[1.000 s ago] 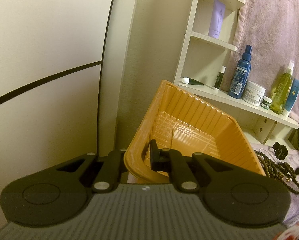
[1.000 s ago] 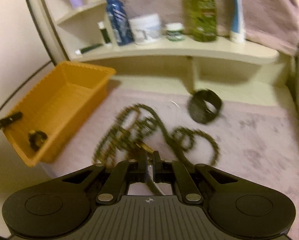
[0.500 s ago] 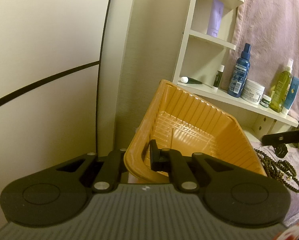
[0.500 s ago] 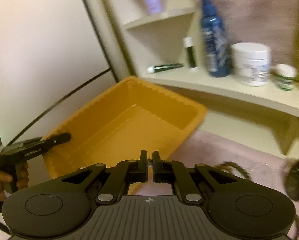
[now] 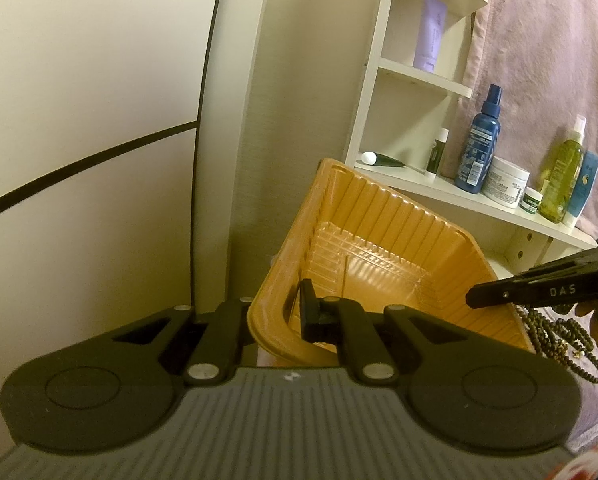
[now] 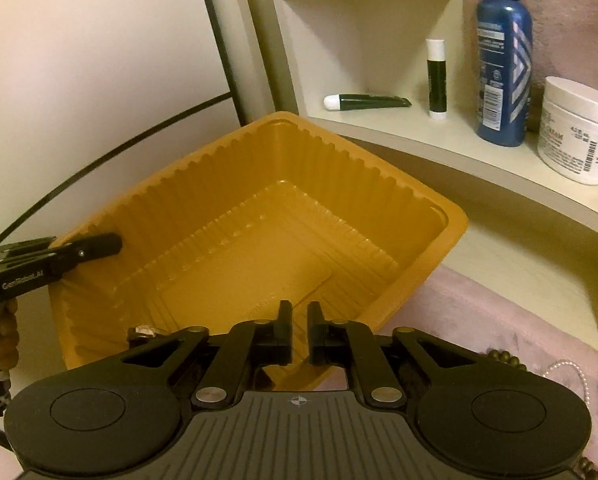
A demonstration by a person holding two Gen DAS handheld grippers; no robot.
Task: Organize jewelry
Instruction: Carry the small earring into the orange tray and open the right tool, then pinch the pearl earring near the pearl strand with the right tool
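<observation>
Pale wall [image 5: 79, 80] and a white corner shelf [image 5: 427, 80] fill the background, with a pinkish towel [image 6: 499, 312] covering the surface below. From my left camera I see my left gripper [image 5: 295, 312] pinching the near wall of the orange tray [image 5: 379, 248]: one finger sits inside the tray, the other outside, pressed together on the rim. That grip holds the tray tipped, its near end raised and its open side facing me.

My right gripper [image 6: 298, 330] hangs over the near-right corner of the same tray [image 6: 259, 240]. Its jaws have just been opening, and now a narrow gap stands between them with nothing in it; through the gap I see only the tray floor. At the tray's near edge, partly hidden behind my gripper, lies a small metal piece [image 6: 143, 331]; I cannot tell what it is.

In the left camera the right gripper's fingers [image 5: 499, 292] reach in over the tray's right wall. Just beyond that wall a dark bead necklace [image 5: 559, 336] lies coiled on the towel. In the right camera a pearl strand [image 6: 575, 372] lies on the towel to the right, near more dark beads.

On the shelf stand a blue bottle [image 6: 503, 60], a white jar [image 6: 577, 132], a small upright stick [image 6: 436, 76] and a dark tube [image 6: 367, 101] lying flat.
</observation>
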